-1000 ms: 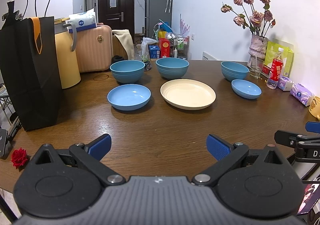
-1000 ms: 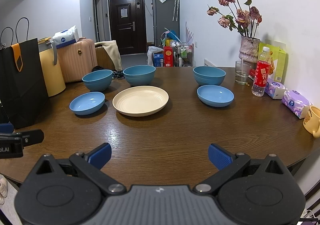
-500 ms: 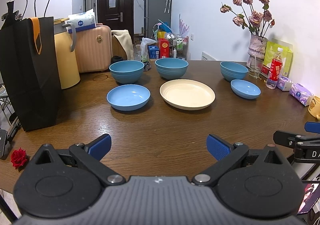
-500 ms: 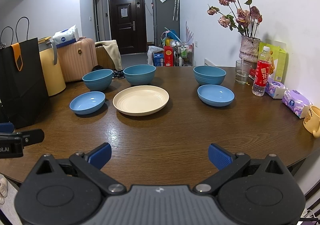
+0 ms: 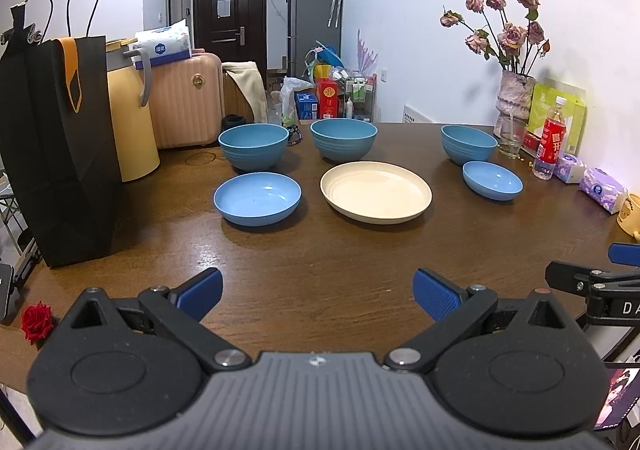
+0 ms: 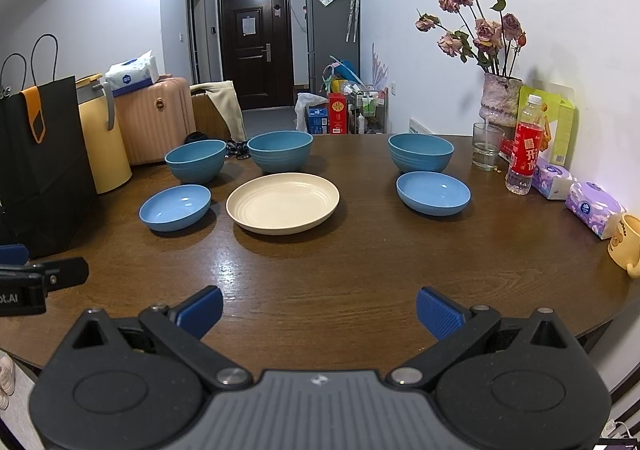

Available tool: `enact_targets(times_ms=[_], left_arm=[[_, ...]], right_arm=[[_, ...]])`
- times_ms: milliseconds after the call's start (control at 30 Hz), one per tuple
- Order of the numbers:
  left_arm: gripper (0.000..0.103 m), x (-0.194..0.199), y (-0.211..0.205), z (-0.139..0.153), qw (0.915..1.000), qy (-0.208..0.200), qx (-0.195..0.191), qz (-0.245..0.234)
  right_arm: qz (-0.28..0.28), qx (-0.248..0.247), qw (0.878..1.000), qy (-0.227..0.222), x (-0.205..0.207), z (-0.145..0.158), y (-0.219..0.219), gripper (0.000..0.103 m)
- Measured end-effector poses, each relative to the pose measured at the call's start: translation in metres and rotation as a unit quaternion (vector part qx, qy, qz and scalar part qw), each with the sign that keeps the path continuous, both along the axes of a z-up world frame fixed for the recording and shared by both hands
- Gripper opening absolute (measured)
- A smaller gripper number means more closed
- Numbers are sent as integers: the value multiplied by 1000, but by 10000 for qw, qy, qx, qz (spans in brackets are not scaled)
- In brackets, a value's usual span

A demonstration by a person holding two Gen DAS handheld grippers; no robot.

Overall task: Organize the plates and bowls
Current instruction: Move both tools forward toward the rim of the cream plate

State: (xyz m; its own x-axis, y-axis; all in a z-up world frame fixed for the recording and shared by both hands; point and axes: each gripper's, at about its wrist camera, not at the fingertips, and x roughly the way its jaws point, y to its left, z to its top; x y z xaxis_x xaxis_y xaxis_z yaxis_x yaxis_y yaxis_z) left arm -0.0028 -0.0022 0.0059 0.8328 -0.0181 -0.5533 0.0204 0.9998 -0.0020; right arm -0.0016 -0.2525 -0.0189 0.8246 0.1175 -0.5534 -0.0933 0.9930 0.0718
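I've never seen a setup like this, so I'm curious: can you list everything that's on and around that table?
Deep bowls: three, blue, back row.
Shallow bowls: two, light blue, in front of the left and right deep bowls.
Plate: one, cream, centre.
Table: one, dark wood.
Paper bag: one, black, left edge.
Vase of flowers: one, dried pink, far right.
Glass: one, clear, beside the vase.
Bottle: one, red label, right.
Tissue packs: two, purple, right edge.
Mug: one, yellow, right edge.
Suitcase: one, pink, behind the table.
Left gripper: open, empty.
Right gripper: open, empty.
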Motion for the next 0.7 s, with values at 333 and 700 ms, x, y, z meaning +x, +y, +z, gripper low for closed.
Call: enact_targets(times_ms=[333,700], left_arm=[[103,27,0,6,9999,-22,-26,-127],[103,70,30,5,9998,-55,-95,-152]], right_arm=[[-91,-30,9999,-44,27,0,10,103],[-383,-141,9992,-51,63,5,25,103]])
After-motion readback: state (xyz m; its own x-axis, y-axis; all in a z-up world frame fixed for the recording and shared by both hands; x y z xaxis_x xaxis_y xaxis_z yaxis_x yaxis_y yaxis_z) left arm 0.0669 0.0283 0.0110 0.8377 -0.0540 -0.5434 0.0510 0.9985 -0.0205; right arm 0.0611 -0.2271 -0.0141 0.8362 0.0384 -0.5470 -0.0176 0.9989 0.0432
